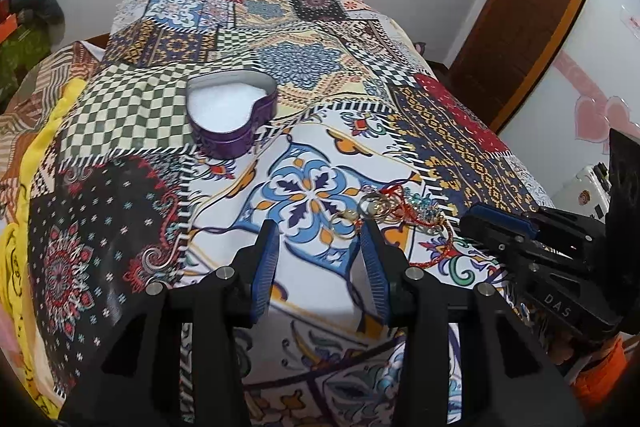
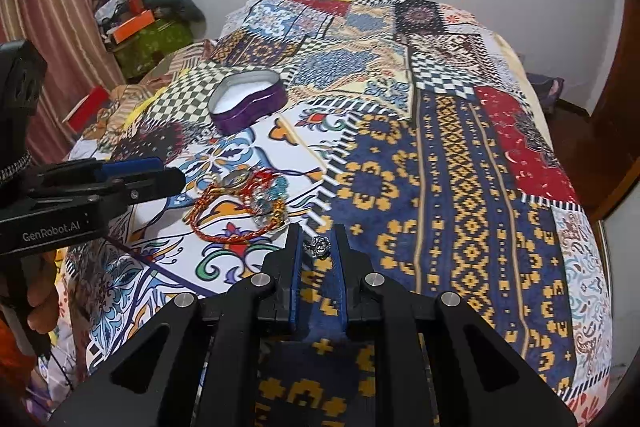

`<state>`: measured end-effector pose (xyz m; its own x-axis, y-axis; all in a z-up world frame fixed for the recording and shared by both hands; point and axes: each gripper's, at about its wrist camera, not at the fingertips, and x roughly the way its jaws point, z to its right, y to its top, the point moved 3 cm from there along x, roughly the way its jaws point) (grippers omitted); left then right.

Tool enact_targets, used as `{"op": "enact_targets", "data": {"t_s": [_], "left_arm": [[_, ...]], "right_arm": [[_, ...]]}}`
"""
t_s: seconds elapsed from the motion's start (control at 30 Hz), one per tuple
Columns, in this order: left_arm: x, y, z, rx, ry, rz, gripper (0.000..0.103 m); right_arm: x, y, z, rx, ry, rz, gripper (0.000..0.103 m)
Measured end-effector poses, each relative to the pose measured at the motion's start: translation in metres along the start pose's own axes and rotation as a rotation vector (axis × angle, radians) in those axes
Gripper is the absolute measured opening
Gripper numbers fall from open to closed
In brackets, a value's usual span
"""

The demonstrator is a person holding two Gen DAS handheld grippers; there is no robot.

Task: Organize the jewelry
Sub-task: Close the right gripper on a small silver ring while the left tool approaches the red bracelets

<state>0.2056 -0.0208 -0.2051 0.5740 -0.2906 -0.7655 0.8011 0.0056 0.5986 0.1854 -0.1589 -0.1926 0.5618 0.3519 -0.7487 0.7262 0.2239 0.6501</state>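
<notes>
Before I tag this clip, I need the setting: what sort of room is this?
Most likely a bedroom: a bed under a patchwork bedspread, a wooden door, a striped curtain, and a heart-shaped purple tin with jewelry beside it.

light: even, soft | shadows: faint | focus: sharp | edges: fisheye-warped, dark corners

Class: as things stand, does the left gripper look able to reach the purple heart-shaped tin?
Probably yes. The left gripper hangs partly open with nothing between its pads, and only bare bedspread lies between it and the purple heart-shaped tin.
</notes>
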Motion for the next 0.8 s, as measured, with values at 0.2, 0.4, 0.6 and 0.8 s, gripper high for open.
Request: {"op": "enact_targets", "data": {"t_s": [0.2, 0.4, 0.6, 0.8], "left_arm": [[0.017, 0.000, 0.006, 0.053, 0.031, -0.036, 0.042], [0.025, 0.001, 0.019, 0.123, 0.051, -0.034, 0.042], [0.036, 0.003, 0.024, 0.163, 0.058, -0.025, 0.018], [0.032, 0.002, 0.025, 0.162, 0.044, -0.020, 0.015]], "right_arm": [[-0.006, 0.001, 0.013, 0.029, -0.017, 0.014, 0.013], [-0.010, 0.000, 0.019, 0.040, -0.031, 0.023, 0.013], [-0.015, 0.003, 0.024, 0.055, -0.026, 0.044, 0.013], [-0.022, 0.007, 0.021, 0.047, -0.027, 0.067, 0.013]]}}
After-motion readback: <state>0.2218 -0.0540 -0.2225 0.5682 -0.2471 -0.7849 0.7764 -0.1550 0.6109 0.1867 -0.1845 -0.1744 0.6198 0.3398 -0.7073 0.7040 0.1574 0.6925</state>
